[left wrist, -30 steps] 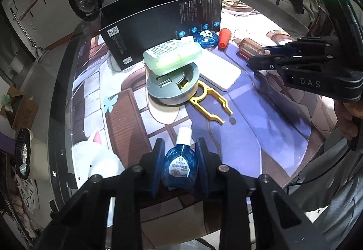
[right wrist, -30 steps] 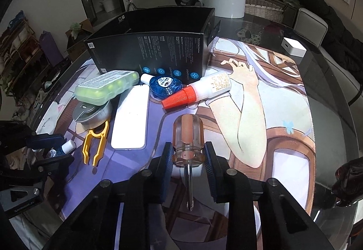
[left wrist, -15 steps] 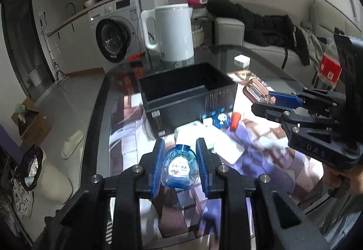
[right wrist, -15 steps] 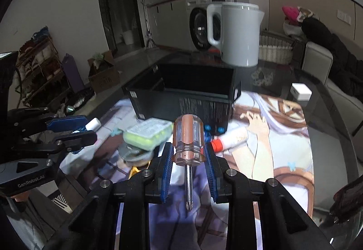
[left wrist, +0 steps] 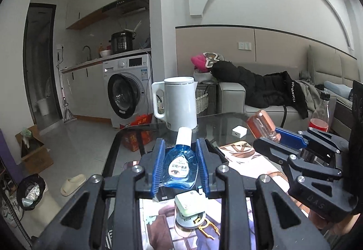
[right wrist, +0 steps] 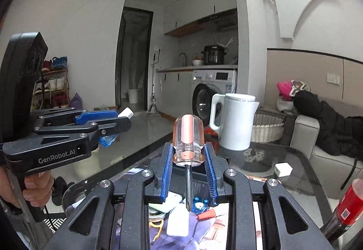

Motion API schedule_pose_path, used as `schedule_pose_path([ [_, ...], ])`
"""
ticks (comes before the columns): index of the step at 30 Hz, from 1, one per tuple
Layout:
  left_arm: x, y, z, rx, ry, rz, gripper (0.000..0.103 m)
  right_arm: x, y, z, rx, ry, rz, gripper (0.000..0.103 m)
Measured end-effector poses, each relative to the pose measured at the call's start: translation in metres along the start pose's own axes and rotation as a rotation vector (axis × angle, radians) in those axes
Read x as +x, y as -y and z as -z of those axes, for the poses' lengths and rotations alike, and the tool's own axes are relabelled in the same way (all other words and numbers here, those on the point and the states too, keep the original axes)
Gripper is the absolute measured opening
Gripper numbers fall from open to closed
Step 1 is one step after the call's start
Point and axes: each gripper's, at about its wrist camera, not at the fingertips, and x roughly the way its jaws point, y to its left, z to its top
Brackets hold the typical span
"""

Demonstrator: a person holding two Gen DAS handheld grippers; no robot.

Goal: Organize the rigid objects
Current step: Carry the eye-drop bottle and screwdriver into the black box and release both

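Far left of the right wrist view: the left gripper (right wrist: 123, 119), held by a hand (right wrist: 34, 184) on its grip, clenched on a small blue bottle (left wrist: 180, 167). The left wrist view shows the blue pads pressing the bottle's flat sides, white cap up and forward — a sideways pinch that probably keeps the label face from slipping.

Centre: the right gripper (right wrist: 187, 165) grasps a screwdriver (right wrist: 187, 139) by the collar of its clear orange handle. Handle stands up and away, dark shaft runs back toward the camera, tip low between the fingers. Holding at the thick end likely gives the pads something solid to bite.

Both are carried above the glass table (right wrist: 295, 163), well off the mat. A black box (left wrist: 215, 154) shows just beyond the left fingers, mostly hidden; likely the drop spot. Below lie a green case (left wrist: 189, 203), a white slab (right wrist: 178, 222) and a red-capped tube (right wrist: 207, 213).

Right: white kettle (right wrist: 236, 122) at the table's far edge, small white cube (right wrist: 282, 169) near it.
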Motion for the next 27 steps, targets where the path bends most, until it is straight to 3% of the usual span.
schedule_pose_path([
  [7, 0.026, -0.006, -0.014, -0.032, 0.001, -0.024, 0.026, 0.015, 0.008, -0.012, 0.035, 0.008, 0.006, 0.027],
  [15, 0.087, -0.020, -0.022, -0.105, -0.063, -0.057, 0.026, 0.066, 0.010, -0.025, 0.066, 0.012, -0.011, 0.027],
  [17, 0.098, -0.020, -0.022, -0.106, -0.051, -0.088, 0.026, 0.080, 0.010, -0.026, 0.065, 0.011, -0.008, 0.027],
  [27, 0.155, -0.028, -0.009, -0.148, -0.133, -0.102, 0.026, 0.138, 0.037, -0.022, 0.123, -0.053, 0.012, 0.027],
])
